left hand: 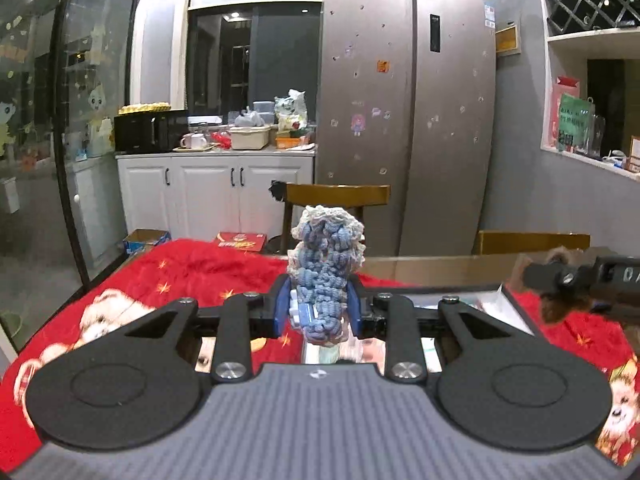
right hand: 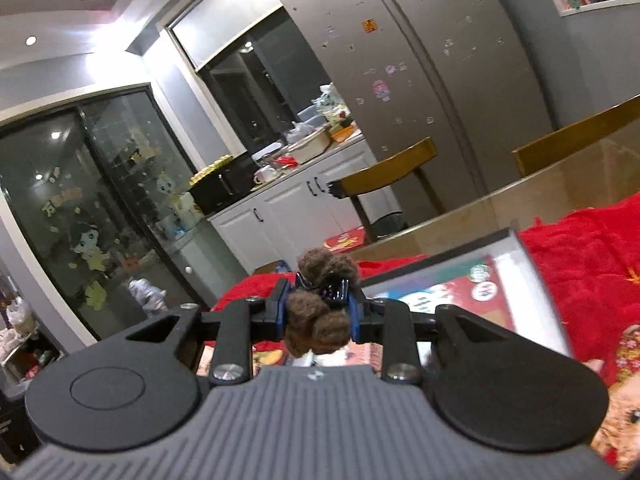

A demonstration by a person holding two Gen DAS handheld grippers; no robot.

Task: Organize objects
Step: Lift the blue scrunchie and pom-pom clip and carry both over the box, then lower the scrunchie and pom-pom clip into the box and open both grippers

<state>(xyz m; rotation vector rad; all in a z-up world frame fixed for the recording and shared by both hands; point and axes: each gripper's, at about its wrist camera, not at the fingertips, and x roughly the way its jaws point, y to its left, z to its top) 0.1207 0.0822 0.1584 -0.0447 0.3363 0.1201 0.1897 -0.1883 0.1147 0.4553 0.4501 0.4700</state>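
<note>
A: The tabletop [left hand: 432, 270] is shiny, like glass, with a fuzzy red blanket [left hand: 192, 272] over most of it. The blanket has little gold stars and bear pictures on it.

B: How many tools are there?

A: Two. The left tool [left hand: 318, 312] has blue pads pressed onto one soft crochet thing [left hand: 326, 268]. It is bumpy yarn, blue in the middle and cream around the top, and it stands up tall between the pads, up above the blanket.

B: And the other one?

A: The right tool [right hand: 320, 312] pinches one black hair clip with fluffy brown pom-poms [right hand: 320, 300]. I count four round balls, two above and two below. From the left camera it shows at the right edge, blurry.

B: What lies under them?

A: One flat box [right hand: 460, 276] with a gray rim and a bright picture on it, lying on the blanket just beyond the tools.

B: And farther away?

A: Two wooden chairs [left hand: 340, 194] past the far edge of the tabletop. Behind them is one big silver fridge [left hand: 408, 120] with two doors and lots of small stickers. One green plant sits on top. To the left is a white cupboard [left hand: 212, 192] with black handles. On it I see one black microwave [left hand: 150, 132], cups, tubs and bags.
</note>
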